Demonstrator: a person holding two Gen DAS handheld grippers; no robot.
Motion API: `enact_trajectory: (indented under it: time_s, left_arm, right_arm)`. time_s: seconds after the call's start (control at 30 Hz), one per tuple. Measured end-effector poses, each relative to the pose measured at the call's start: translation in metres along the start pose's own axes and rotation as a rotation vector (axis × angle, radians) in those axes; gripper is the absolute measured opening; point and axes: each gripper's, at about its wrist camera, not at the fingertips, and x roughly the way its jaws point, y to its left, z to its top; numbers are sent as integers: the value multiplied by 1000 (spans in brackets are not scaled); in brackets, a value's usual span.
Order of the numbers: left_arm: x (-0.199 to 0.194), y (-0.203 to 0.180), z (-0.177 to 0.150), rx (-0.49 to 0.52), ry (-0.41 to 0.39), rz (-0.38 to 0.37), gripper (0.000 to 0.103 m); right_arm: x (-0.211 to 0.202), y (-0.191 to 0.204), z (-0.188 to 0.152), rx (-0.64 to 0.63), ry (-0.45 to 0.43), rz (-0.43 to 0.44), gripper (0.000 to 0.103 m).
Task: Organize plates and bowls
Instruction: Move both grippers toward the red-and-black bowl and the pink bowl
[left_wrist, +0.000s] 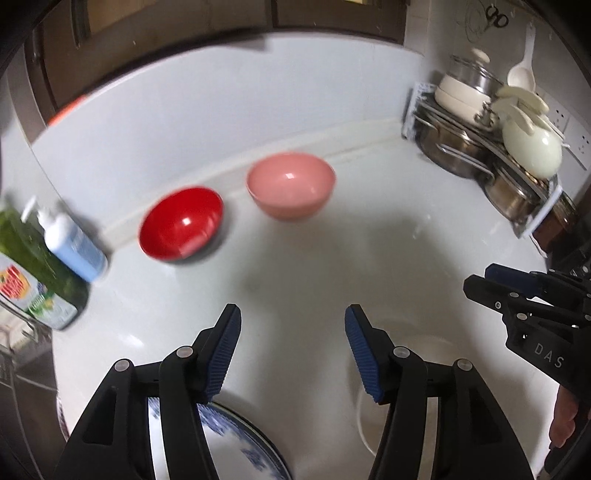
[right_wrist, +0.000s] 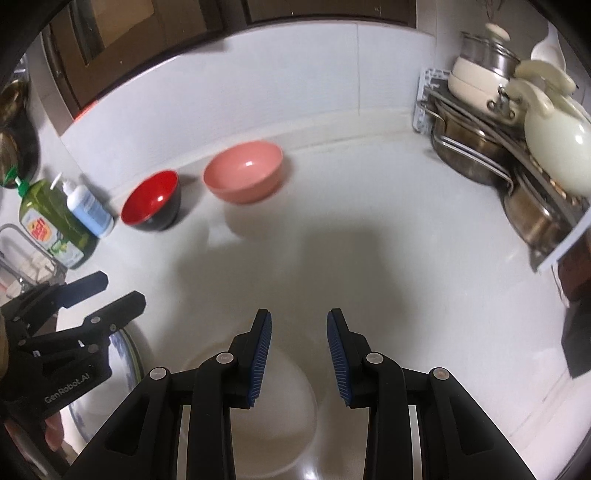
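Two bowls by backsplash: red bowl (left_wrist: 181, 224), pink bowl (left_wrist: 291, 186) | left view: left gripper (left_wrist: 292, 350) spread, empty, above blue plate (left_wrist: 236, 443), plate half hidden by fingers | right view: right gripper (right_wrist: 299, 358) spread, empty, over white plate (right_wrist: 273, 424), likely next pick; rim faint, blurred.

Both views are moderately lit from above, the glossy white countertop (left_wrist: 314, 258) bright and faintly reflective. A broad soft shadow lies across its middle in the right wrist view, and a fainter one right of centre in the left. Small glare spots sit inside the red bowl with a black outside (left_wrist: 181, 224) and the pink plastic bowl (right_wrist: 243, 177). Motion blur smears both bowls and the bottles at the left. Fisheye distortion bows the white wall, and the frame corners fall to black.
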Motion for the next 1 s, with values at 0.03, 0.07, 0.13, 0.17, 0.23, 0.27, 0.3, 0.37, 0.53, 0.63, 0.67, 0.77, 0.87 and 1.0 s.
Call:
enact_trajectory:
  time_s: [0.03, 0.07, 0.13, 0.17, 0.23, 0.27, 0.3, 0.37, 0.53, 0.63, 0.67, 0.77, 0.87, 1.0]
  left_arm:
    - [1, 2, 5, 5, -5, 8, 58]
    - [2, 4, 10, 9, -7, 19, 58]
    - [2, 9, 19, 13, -22, 27, 58]
    - [2, 12, 24, 16, -26, 35, 58]
    - [2, 17, 32, 22, -37, 38, 58]
    - [3, 20, 36, 25, -41, 41, 58]
    - [3, 22, 42, 25, -46, 44, 58]
    - [6, 26, 52, 29, -57, 44, 58]
    - [18, 39, 74, 28, -64, 42, 58]
    - [30, 46, 85, 32, -57, 38, 57]
    - [35, 48, 88, 35, -54, 41, 57]
    - [51, 53, 98, 42, -42, 47, 57]
    - [67, 57, 105, 46, -27, 50, 57]
    - [91, 63, 113, 37, -5, 52, 57]
  right_arm:
    - [1, 1, 5, -1, -3, 2, 33]
    - [2, 2, 9, -2, -6, 5, 33]
    - [5, 2, 19, -4, -6, 11, 33]
    - [7, 4, 26, -7, -8, 14, 33]
    - [9, 6, 37, -18, -18, 12, 33]
    - [9, 8, 42, -23, -23, 10, 33]
    - [10, 9, 46, -28, -31, 14, 33]
    - [12, 13, 57, -28, -36, 19, 33]
    - [18, 24, 81, -39, -59, 32, 33]
    - [25, 29, 97, -40, -67, 32, 33]
    - [27, 30, 101, -39, -67, 34, 33]
    - [37, 33, 113, -35, -63, 33, 33]
    - [50, 35, 124, -34, -54, 30, 33]
    - [70, 34, 134, -28, -29, 31, 33]
